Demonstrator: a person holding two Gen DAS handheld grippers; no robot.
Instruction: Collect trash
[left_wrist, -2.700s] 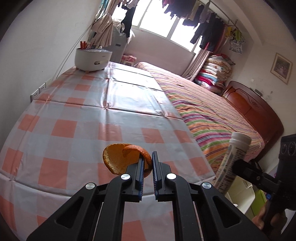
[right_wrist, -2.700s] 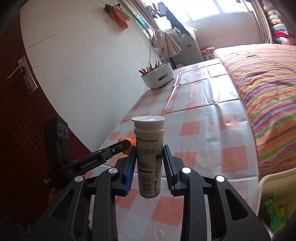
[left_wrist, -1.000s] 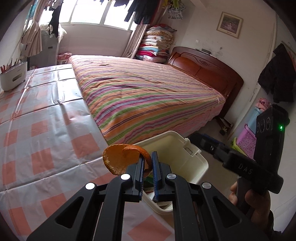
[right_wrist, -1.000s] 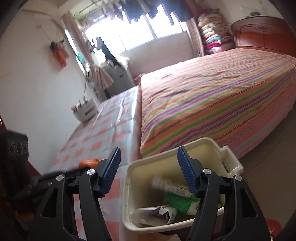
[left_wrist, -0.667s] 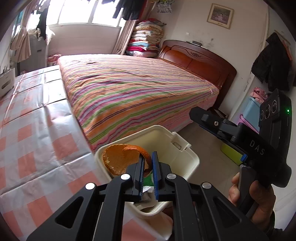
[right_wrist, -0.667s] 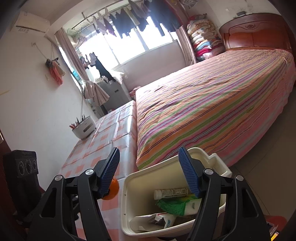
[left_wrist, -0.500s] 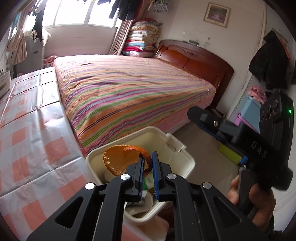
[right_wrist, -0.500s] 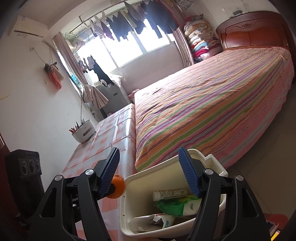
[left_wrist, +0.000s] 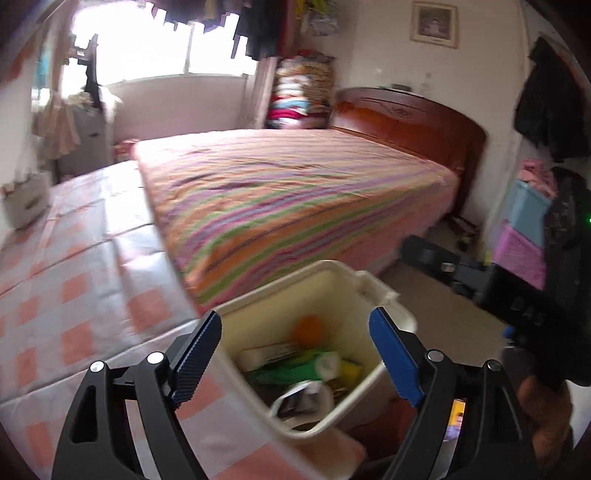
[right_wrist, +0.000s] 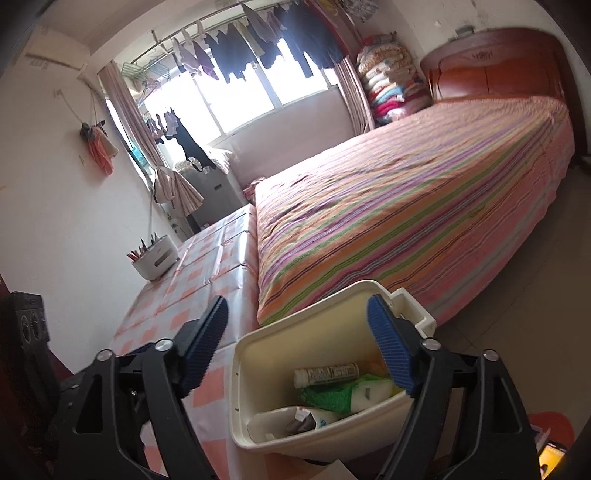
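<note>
The bin's (left_wrist: 384, 295) mouth lies open from above, hemmed by the table edge (left_wrist: 177, 325) on one side and the bed (left_wrist: 295, 192) behind.

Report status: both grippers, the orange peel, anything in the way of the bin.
Left gripper jaws opening, nothing between them. Right gripper jaws opening, empty. Orange peel inside the trash bin, above the other rubbish. Nothing blocking the bin.

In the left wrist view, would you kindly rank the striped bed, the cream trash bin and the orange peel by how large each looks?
1. Striped bed, by far the largest.
2. Cream trash bin, large partly because it sits close to the camera.
3. Orange peel, a small blurred patch inside the bin.
</note>
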